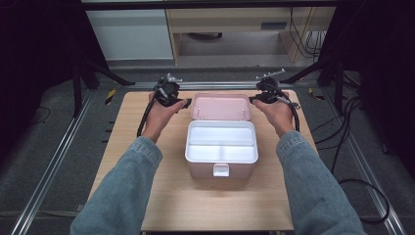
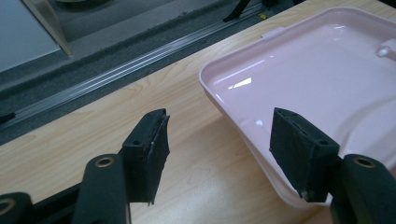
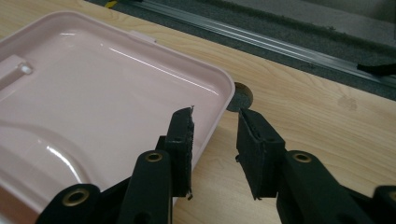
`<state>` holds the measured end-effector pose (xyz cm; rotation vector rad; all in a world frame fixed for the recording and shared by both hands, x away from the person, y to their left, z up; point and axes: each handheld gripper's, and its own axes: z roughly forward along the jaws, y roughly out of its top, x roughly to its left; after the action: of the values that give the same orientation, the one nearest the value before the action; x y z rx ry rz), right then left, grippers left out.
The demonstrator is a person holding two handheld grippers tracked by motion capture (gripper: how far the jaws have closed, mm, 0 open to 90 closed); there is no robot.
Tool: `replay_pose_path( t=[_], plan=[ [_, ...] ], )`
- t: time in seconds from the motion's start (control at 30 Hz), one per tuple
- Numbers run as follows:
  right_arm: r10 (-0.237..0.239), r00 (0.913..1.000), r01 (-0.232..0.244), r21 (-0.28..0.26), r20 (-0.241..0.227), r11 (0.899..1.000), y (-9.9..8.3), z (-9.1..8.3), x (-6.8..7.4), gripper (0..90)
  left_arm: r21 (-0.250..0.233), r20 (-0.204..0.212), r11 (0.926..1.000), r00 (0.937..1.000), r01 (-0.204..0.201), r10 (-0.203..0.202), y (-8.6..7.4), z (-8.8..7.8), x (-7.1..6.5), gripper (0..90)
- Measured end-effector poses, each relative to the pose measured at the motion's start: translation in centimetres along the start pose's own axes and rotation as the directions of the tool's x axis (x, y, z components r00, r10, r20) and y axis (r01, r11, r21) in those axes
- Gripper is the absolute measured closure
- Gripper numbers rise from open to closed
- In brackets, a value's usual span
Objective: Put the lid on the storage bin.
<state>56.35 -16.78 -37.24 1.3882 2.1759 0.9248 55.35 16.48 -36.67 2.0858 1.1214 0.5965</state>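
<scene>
Fingers (image 2: 154, 140) of both grippers spread (nothing pinched), straddling opposite rims of the pink lid (image 1: 221, 106).

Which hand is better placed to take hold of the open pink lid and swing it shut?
Right, probably. The right tongs straddle the lid rim, gap narrow. The left tongs gape wide beside its edge.

Evenly lit from overhead in the high view, bright on the wooden counter (image 1: 147, 147), falling to near black at both upper corners and along the sides. Soft, short shadows only under the open pink box (image 1: 221, 147). Slightly grainy and soft throughout. In both gripper views, white streaks of glare across the glossy pink lid (image 2: 327, 79), sharp on the near black pads, mildly soft toward the far floor and rail.
</scene>
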Motion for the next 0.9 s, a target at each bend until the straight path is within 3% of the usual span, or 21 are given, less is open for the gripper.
replay_pose_path(
  t=[0.17, 0.37, 0.6, 0.8, 0.9],
  plan=[
    [0.054, 0.9985, -0.054, 0.021, -0.002, 0.998, -0.4, 2.8, -0.3, 59.6, 0.019, -0.005, 0.9996, 0.9997, 0.022, -0.022, 0.9, 2.3, -0.7, 40.3],
    [0.087, 0.9961, -0.086, 0.035, -0.015, 0.996, -0.6, 4.5, -0.6, 61.3, 0.051, -0.015, 0.9970, 0.9982, 0.058, -0.057, 0.4, 4.3, -0.4, 43.7],
    [0.112, 0.9935, -0.111, 0.053, -0.019, 0.992, -0.9, 5.4, -0.8, 67.9, 0.057, -0.010, 0.9915, 0.9932, 0.117, -0.116, 0.0, 5.8, 0.2, 47.9],
    [0.124, 0.9921, -0.123, 0.053, -0.017, 0.991, -0.8, 5.5, -0.6, 74.9, 0.071, -0.020, 0.9903, 0.9928, 0.119, -0.118, -0.2, 6.7, -0.1, 54.6],
    [0.123, 0.9924, -0.123, 0.022, -0.008, 0.992, -0.5, 5.2, -0.3, 77.4, 0.082, -0.005, 0.9889, 0.9922, 0.124, -0.124, -0.3, 7.1, -0.1, 61.4]
  ],
)
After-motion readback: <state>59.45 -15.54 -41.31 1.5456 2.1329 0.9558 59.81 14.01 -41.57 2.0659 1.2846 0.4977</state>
